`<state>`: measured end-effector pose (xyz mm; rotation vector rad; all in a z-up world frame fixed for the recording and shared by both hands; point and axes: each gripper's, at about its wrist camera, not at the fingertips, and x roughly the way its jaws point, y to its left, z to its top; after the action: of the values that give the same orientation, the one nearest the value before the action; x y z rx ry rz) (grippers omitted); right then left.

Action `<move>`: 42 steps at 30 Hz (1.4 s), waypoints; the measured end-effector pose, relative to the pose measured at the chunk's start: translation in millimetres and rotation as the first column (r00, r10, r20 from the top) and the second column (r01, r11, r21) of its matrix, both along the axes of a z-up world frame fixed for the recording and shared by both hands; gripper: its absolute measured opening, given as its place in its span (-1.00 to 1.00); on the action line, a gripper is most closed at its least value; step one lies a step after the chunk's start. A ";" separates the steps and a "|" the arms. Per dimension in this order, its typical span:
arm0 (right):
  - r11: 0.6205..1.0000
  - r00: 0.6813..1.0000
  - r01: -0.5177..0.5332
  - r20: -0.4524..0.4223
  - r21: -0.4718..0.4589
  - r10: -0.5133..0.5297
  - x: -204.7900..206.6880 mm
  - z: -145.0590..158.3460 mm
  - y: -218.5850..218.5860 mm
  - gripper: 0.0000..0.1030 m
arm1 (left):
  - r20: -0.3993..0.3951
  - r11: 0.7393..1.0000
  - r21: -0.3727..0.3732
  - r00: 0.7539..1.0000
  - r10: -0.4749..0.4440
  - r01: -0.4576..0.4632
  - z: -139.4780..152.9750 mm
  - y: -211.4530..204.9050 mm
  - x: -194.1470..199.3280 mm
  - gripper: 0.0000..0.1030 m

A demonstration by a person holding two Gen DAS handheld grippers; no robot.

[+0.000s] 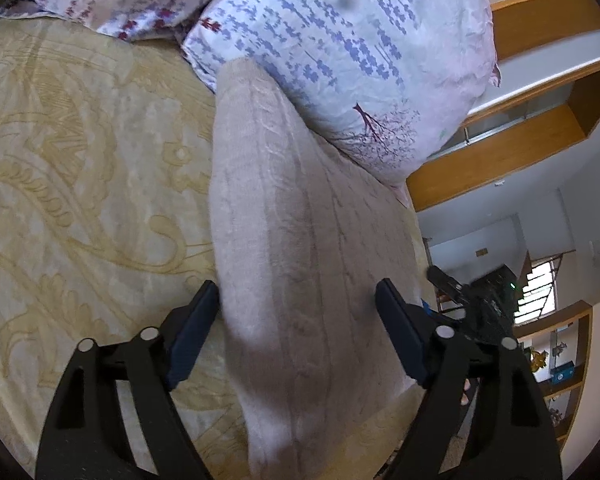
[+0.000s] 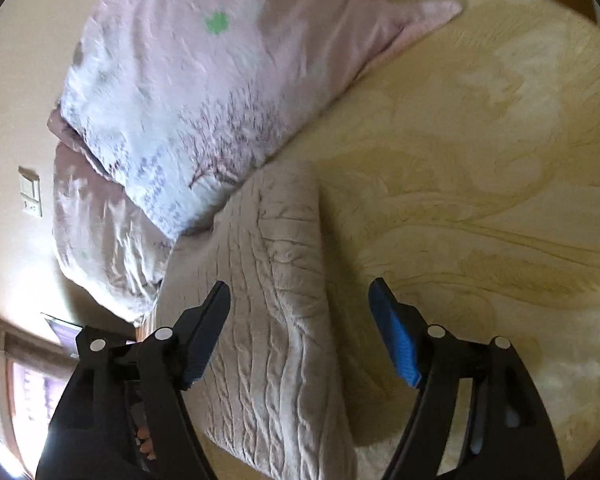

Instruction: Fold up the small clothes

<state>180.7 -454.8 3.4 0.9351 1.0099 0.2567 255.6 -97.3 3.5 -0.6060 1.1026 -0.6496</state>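
**Sweater folded on the bed, both grippers spread above it**

Bedspread (image 1: 80,180), cream with a raised pattern, carries everything. Pillow (image 1: 340,60) lies at twelve o'clock, touching the sweater (image 1: 300,260), a beige cable-knit already doubled over. It looks soft, light and floppy; best pinched at a folded edge. Left gripper (image 1: 298,304) and right gripper (image 2: 298,300) hover released, holding nothing. No containers in view.

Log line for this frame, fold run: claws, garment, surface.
left claw: open, empty | right claw: open, empty | knit garment: beige, flat on bedspread, touching floral pillow | grasp: none yet
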 end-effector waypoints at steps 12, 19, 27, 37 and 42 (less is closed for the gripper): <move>0.989 0.989 -0.149 0.026 0.015 0.149 16.5 -6.4 28.5 -0.07 | -0.040 0.999 -0.050 0.999 0.008 -0.010 -8.7 1.2 9.4 0.31; 0.987 0.983 -0.150 0.118 0.057 0.142 0.0 9.8 35.9 -0.44 | -0.005 0.996 -0.094 1.000 -0.004 0.004 -0.4 10.8 0.3 -0.21; 0.975 0.961 -0.206 0.204 0.080 0.186 -19.3 42.8 78.2 -0.47 | 0.068 0.991 -0.128 0.998 -0.015 0.024 28.4 53.9 -31.2 -0.25; 0.944 0.896 -0.327 0.302 -0.051 0.327 19.8 67.0 182.3 -0.48 | 0.129 0.988 -0.109 0.984 0.123 -0.109 47.0 155.8 -41.8 -0.24; 0.933 0.921 -0.321 0.176 -0.161 0.347 38.3 30.1 220.9 -0.46 | 0.042 0.981 -0.025 0.980 0.192 -0.191 5.6 191.8 -21.7 -0.19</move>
<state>219.0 -233.9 33.5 0.5999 0.9817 0.5566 233.9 94.4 9.2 -0.7035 0.9826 -0.5057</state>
